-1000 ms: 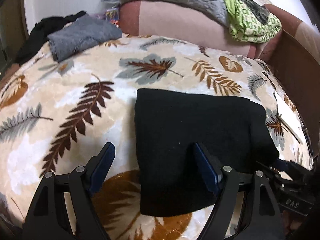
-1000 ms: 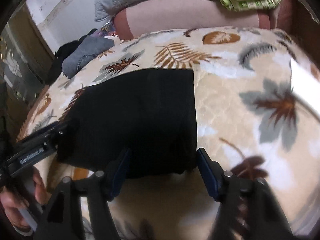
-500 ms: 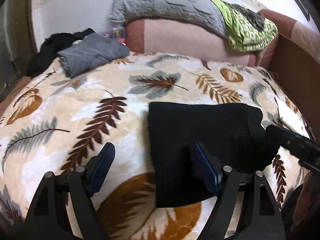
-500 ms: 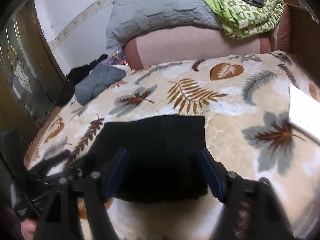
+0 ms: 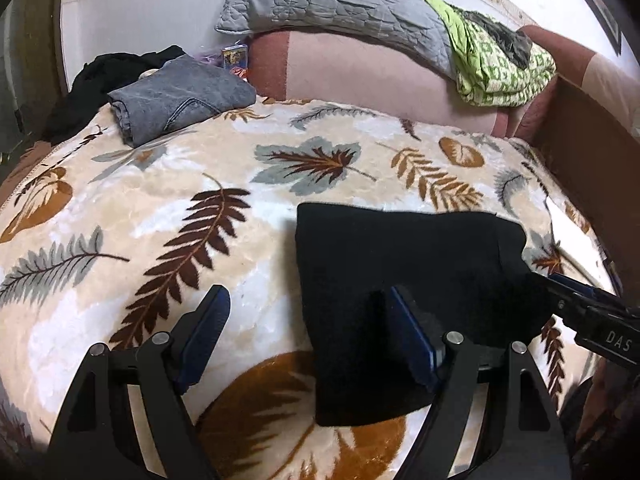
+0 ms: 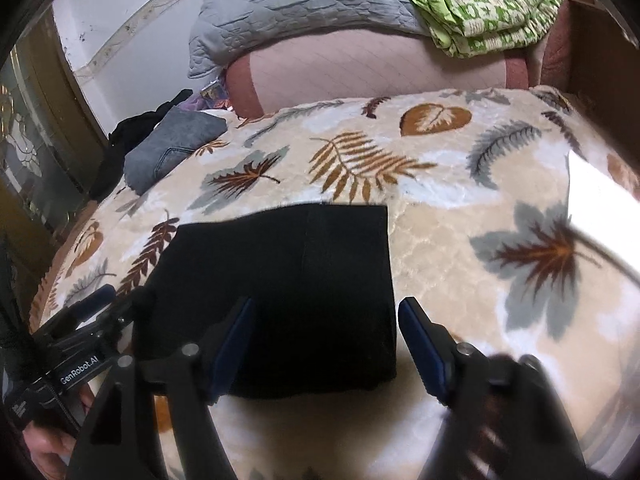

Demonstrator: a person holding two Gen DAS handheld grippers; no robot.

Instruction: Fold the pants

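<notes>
- Pants [image 5: 404,280], black and folded into a compact rectangle, lie flat on the leaf-print blanket [image 5: 168,216] covering the bed.
- Left gripper [image 5: 308,332] is spread wide and holds nothing; 1 finger sits over the pants' left part, the other over bare blanket.
- Right gripper [image 6: 324,340] is also released, straddling the pants' near right corner.
- Folded grey jeans [image 5: 180,96] lie well apart at the far left, near the grey pillow [image 5: 340,0].

Ahead of my tongs: leaf-print blanket [image 5: 160,208]. Far left on it, folded grey jeans [image 5: 176,98] beside a black garment [image 5: 100,76]. Beyond, grey quilted pillow [image 5: 340,0]; green patterned cloth [image 5: 500,68] far right.
</notes>
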